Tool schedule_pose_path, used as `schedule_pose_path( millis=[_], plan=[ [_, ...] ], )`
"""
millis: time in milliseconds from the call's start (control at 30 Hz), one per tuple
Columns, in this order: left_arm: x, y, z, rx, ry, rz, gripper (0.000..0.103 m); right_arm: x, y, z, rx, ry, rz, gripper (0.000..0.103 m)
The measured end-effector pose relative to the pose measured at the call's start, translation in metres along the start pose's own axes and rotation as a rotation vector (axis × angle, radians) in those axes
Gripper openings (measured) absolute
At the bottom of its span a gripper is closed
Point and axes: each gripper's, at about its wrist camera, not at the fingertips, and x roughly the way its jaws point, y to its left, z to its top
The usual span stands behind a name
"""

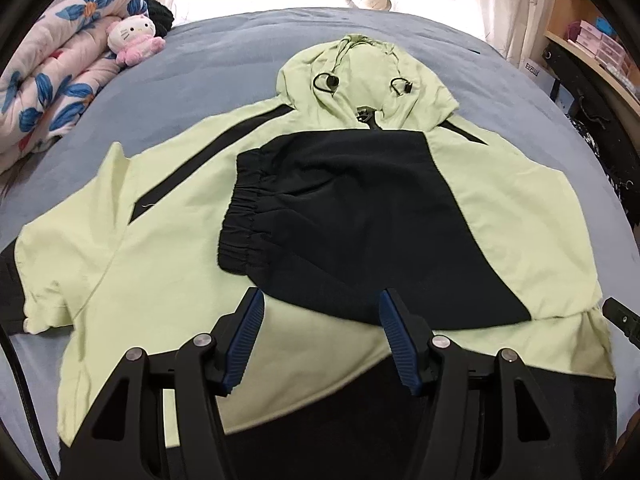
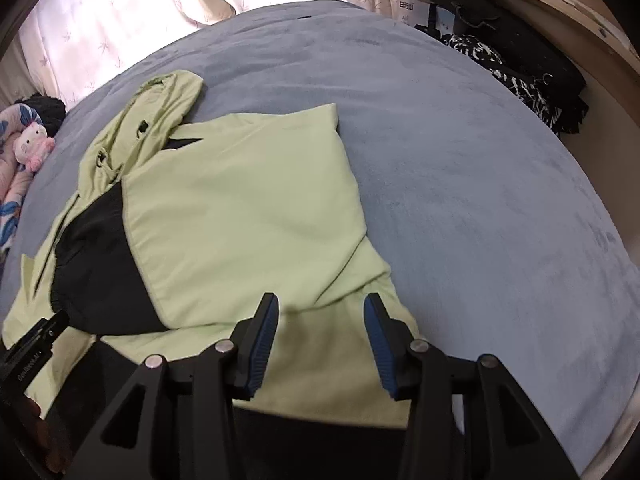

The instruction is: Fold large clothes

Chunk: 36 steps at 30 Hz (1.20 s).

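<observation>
Jacket (image 1: 160, 248), pale green with black panels, lies spread flat on the grey bed (image 2: 460, 168), its black hem nearest the camera and its hood (image 1: 360, 76) at the far end. Just above the hem the left hand-held gripper (image 1: 320, 332) hangs released, jaws apart with nothing between them; the right hand-held gripper (image 2: 320, 336) is likewise parted and empty over the green cloth. Beyond them, one sleeve (image 1: 360, 216) is already folded inward across the chest, its elastic cuff resting near the middle. The other sleeve (image 1: 60, 264) lies spread outward, so I judge the folding about a third done: that sleeve, then the body and hood, remain
</observation>
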Motion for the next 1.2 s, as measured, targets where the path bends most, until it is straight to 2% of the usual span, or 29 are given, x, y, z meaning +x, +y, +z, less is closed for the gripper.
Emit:
schedule_pose_path(
  millis=[200, 467, 633, 800, 867, 967, 1100, 1200],
  plan=[
    [-0.031, 0.004, -0.012, -0.007, -0.024, 0.004, 0.059, -0.022, 0.005, -0.017, 0.026, -0.014, 0.038, 0.045],
    [-0.082, 0.023, -0.032, -0.013, -0.075, -0.016, 0.059, -0.057, 0.031, -0.041, -0.039, -0.042, 0.055, 0.045],
    [-0.118, 0.053, -0.042, -0.038, -0.122, -0.021, 0.060, -0.086, 0.060, -0.057, -0.106, -0.076, 0.071, 0.045],
    [-0.153, 0.103, -0.051, -0.081, -0.177, 0.008, 0.065, -0.117, 0.104, -0.072, -0.190, -0.139, 0.081, 0.045],
    [-0.167, 0.132, -0.057, -0.116, -0.202, 0.017, 0.069, -0.132, 0.127, -0.078, -0.234, -0.178, 0.088, 0.045],
    [-0.179, 0.180, -0.064, -0.177, -0.220, 0.030, 0.070, -0.152, 0.162, -0.088, -0.294, -0.239, 0.110, 0.045],
    [-0.179, 0.249, -0.074, -0.269, -0.216, 0.044, 0.070, -0.167, 0.209, -0.103, -0.358, -0.300, 0.169, 0.045],
    [-0.170, 0.306, -0.084, -0.359, -0.203, 0.052, 0.070, -0.164, 0.250, -0.112, -0.411, -0.305, 0.219, 0.045]
  ],
)
